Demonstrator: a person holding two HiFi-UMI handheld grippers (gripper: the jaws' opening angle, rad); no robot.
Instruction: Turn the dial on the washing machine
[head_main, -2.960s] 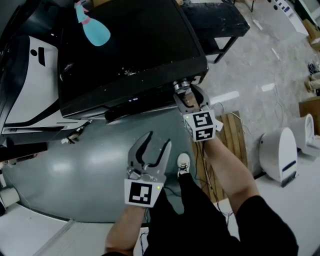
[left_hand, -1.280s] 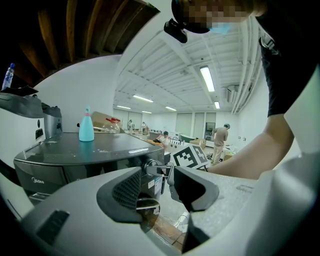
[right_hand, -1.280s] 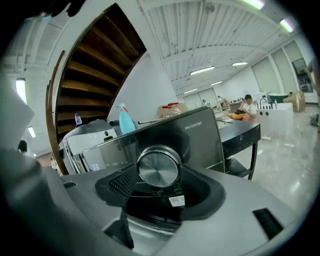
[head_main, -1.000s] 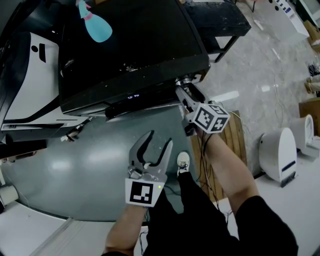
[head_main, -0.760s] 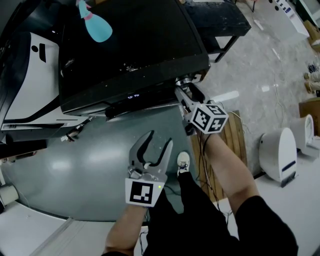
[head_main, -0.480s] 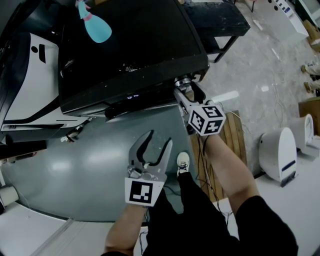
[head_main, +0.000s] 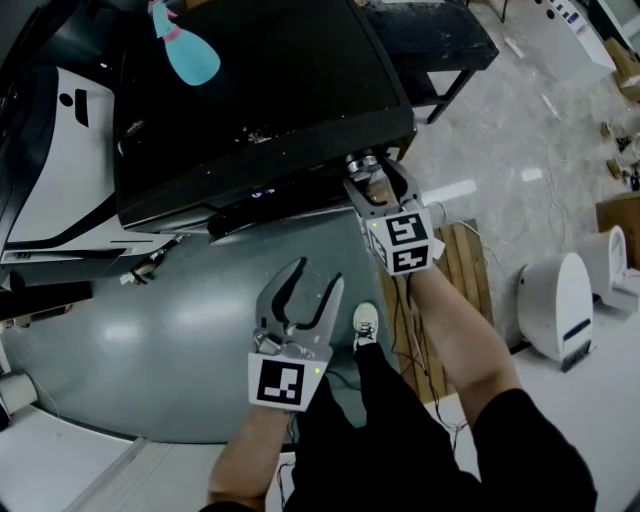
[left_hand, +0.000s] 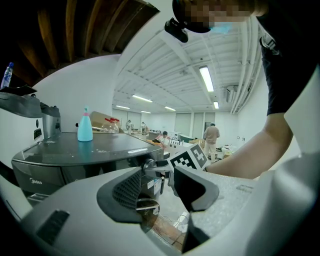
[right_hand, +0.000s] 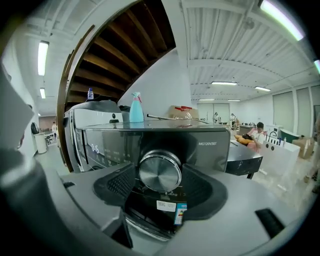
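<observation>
Rolled back upright from its tilt of a second ago, the right gripper (head_main: 376, 182) straddles the chrome dial (right_hand: 160, 171) on the washing machine (head_main: 260, 90) front. Its jaws are spread and have just been closing a little, likely resetting for another twist. The left gripper (head_main: 303, 290) hangs apart and empty. The dial's setting marks are unreadable, and pad contact is hard to judge

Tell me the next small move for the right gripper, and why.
Probably close the right gripper on the dial, then roll it. The silver dial sits centred between its pads, which flank it closely but do not seem to press yet; the jaws have just been closing a little. The left gripper hangs open and empty, off the washing machine.
</observation>
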